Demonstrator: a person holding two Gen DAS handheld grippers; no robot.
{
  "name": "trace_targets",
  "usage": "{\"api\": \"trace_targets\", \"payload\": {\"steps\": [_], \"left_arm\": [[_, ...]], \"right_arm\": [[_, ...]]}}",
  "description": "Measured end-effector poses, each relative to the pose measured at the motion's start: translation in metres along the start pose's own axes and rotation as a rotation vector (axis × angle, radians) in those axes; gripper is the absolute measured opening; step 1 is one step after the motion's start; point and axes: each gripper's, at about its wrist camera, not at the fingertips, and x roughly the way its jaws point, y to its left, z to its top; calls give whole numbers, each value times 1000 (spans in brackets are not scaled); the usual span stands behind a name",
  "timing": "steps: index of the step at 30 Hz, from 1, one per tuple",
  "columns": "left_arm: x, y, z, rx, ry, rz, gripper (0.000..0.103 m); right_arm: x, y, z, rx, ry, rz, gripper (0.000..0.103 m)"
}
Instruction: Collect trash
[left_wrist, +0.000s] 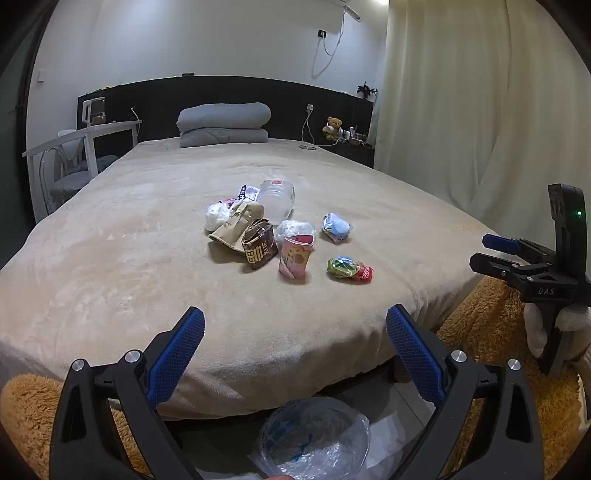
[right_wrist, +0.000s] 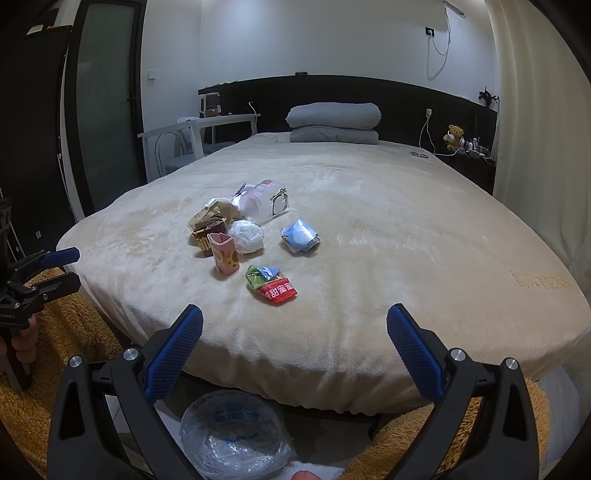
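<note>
A cluster of trash lies near the foot of the beige bed (left_wrist: 110, 258): a clear plastic bottle (left_wrist: 276, 201), a brown carton (left_wrist: 259, 248), a pink carton (left_wrist: 294, 258), a green-and-red wrapper (left_wrist: 349, 269), a blue-white wrapper (left_wrist: 336, 227), crumpled white plastic (left_wrist: 216, 218) and a tan paper bag (left_wrist: 236, 225). The same wrapper (right_wrist: 271, 285), pink carton (right_wrist: 223, 256) and bottle (right_wrist: 262, 201) show in the right wrist view. My left gripper (left_wrist: 295, 328) is open and empty before the bed edge. My right gripper (right_wrist: 294, 326) is open and empty too. A clear bag-lined bin (left_wrist: 314, 439) (right_wrist: 232, 435) sits on the floor below.
Folded grey bedding (left_wrist: 223, 123) lies at the dark headboard. A white desk and chair (left_wrist: 74, 155) stand left of the bed, a nightstand with a teddy bear (left_wrist: 332, 127) on the right, curtains (left_wrist: 480, 110) beyond. An orange fluffy rug (left_wrist: 480, 332) covers the floor beside the bed.
</note>
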Motion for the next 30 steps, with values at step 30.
{"api": "trace_targets", "payload": {"steps": [30], "left_arm": [[0, 0, 0, 1, -2, 0, 97]], "right_arm": [[1, 3, -1, -12, 2, -4, 99]]}}
